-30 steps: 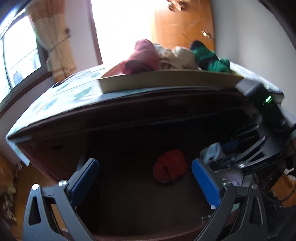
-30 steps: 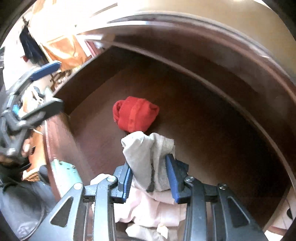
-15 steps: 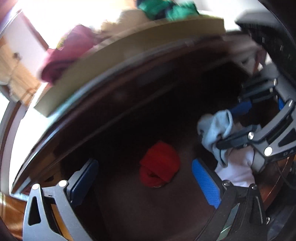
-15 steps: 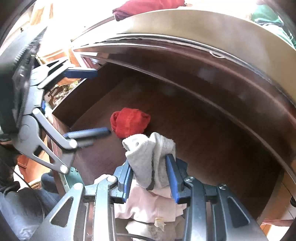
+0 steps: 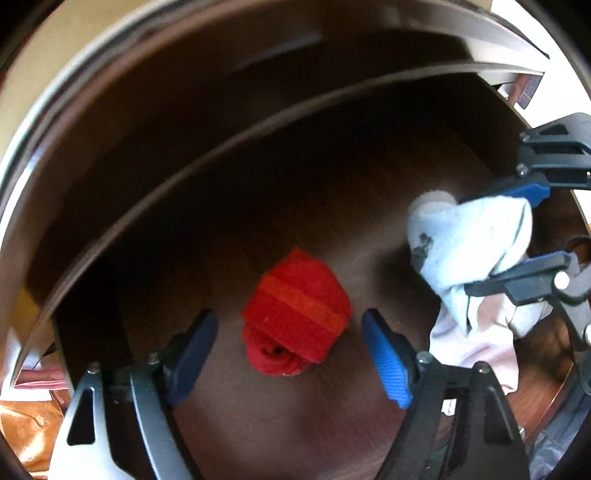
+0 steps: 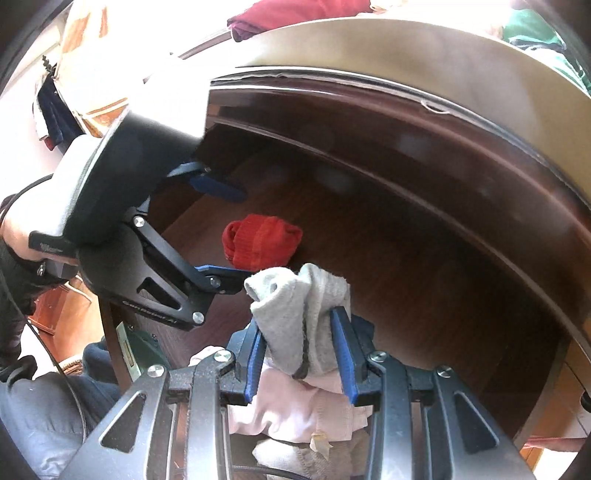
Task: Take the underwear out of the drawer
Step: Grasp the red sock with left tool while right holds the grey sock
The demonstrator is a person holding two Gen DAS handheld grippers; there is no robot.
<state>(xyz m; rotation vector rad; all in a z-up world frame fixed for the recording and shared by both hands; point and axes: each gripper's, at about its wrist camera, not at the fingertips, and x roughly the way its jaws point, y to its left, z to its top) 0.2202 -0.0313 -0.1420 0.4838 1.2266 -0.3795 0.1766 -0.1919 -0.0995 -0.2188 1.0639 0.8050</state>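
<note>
A rolled red underwear (image 5: 295, 312) lies on the dark wood floor of the open drawer (image 5: 258, 184); it also shows in the right wrist view (image 6: 262, 242). My left gripper (image 5: 288, 354) is open, reaching down into the drawer with its blue pads on either side of the red roll, not touching it. It shows in the right wrist view (image 6: 221, 232) too. My right gripper (image 6: 301, 350) is shut on a grey-white underwear bundle (image 6: 299, 314), with pale pink cloth hanging below. The bundle shows at the right of the left wrist view (image 5: 472, 251).
The drawer's front wall and the cabinet top (image 6: 369, 55) curve above. Piled clothes, maroon (image 6: 295, 11) and green (image 6: 539, 33), lie on top. The person's dark-trousered leg (image 6: 37, 424) is at lower left.
My left gripper has dropped deeper into the drawer and now straddles the red roll. My right gripper holds the grey-white bundle, barely moved.
</note>
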